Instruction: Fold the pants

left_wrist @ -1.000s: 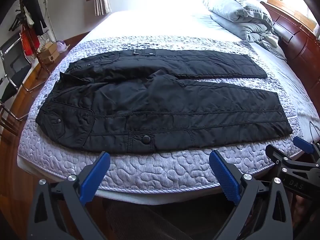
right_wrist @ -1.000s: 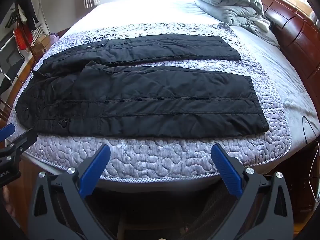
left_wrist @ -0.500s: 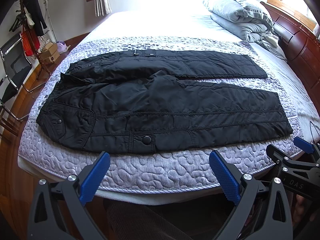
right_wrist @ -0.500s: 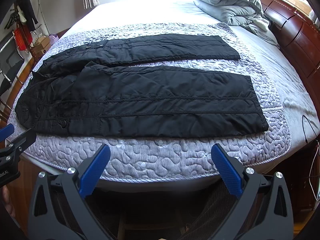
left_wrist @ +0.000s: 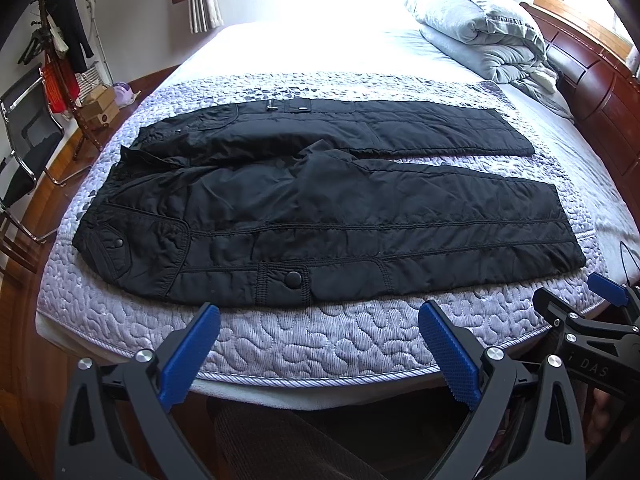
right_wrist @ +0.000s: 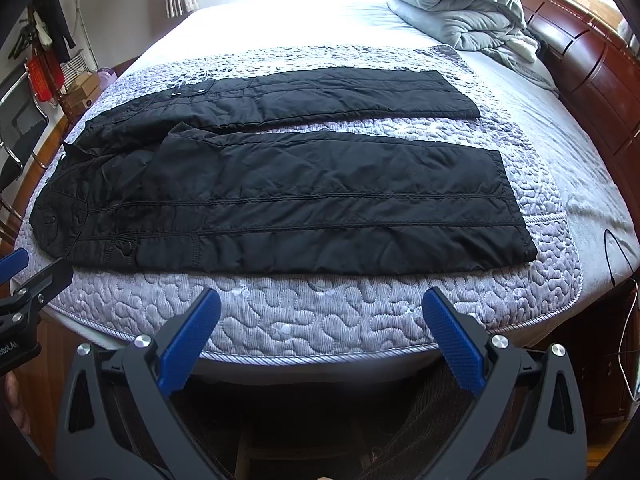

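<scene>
Black quilted pants [left_wrist: 320, 208] lie flat on the purple quilted pad [left_wrist: 304, 332] of a bed, waist to the left, both legs spread apart and pointing right; they also show in the right wrist view [right_wrist: 280, 192]. My left gripper [left_wrist: 318, 320] is open and empty, just short of the near edge of the bed, below the near leg's snap pocket. My right gripper [right_wrist: 320, 312] is open and empty, also at the near bed edge, further right along the near leg. Each gripper shows at the edge of the other's view.
A folded grey duvet [left_wrist: 476, 40] lies at the far right of the bed by the wooden headboard [left_wrist: 600, 92]. A chair [left_wrist: 24, 148], a coat stand with clothes [left_wrist: 60, 52] and boxes stand on the wood floor at the left.
Both grippers have risen or drawn back very slightly; the pants sit a touch higher in both views. Nothing was taken hold of.
</scene>
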`<state>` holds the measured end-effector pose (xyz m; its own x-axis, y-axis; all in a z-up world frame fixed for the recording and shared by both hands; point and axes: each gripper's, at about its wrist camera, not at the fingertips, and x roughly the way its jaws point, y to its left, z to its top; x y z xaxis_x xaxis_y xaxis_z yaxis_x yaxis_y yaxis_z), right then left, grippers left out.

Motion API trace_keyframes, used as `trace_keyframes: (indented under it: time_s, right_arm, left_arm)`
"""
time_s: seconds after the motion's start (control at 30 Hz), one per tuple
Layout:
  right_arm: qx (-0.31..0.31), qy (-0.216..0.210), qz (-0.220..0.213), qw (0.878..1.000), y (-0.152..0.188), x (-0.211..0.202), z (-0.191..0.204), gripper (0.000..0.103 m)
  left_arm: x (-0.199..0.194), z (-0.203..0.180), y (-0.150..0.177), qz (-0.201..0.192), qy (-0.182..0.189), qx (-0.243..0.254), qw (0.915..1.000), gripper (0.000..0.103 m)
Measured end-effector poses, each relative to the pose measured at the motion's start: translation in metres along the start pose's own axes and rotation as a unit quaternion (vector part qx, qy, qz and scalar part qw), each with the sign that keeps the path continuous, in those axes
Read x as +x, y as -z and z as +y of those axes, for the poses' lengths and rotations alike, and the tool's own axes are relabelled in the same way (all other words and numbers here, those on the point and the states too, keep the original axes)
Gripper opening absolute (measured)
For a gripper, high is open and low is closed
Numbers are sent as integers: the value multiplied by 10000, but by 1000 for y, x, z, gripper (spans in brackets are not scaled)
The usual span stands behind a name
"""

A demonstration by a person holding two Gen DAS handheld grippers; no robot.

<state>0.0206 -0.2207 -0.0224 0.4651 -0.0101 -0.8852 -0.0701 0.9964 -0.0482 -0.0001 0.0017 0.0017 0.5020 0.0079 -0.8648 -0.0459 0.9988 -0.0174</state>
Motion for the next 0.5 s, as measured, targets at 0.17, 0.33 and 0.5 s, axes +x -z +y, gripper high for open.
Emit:
trace_keyframes:
  time_s: [0.17,0.33,0.5]
  right_arm:
    - [3,4,-7,10000,0,0,0,101]
    - [6,12,-13,10000,1,1,0,101]
    - [9,13,-10,10000,1,1,-1,101]
  left_arm:
    - [0,0,0,-5,-7,9,10000,99]
    - [0,0,0,-12,-15,12,10000,99]
    - [0,-1,0,-14,-18,11,10000,99]
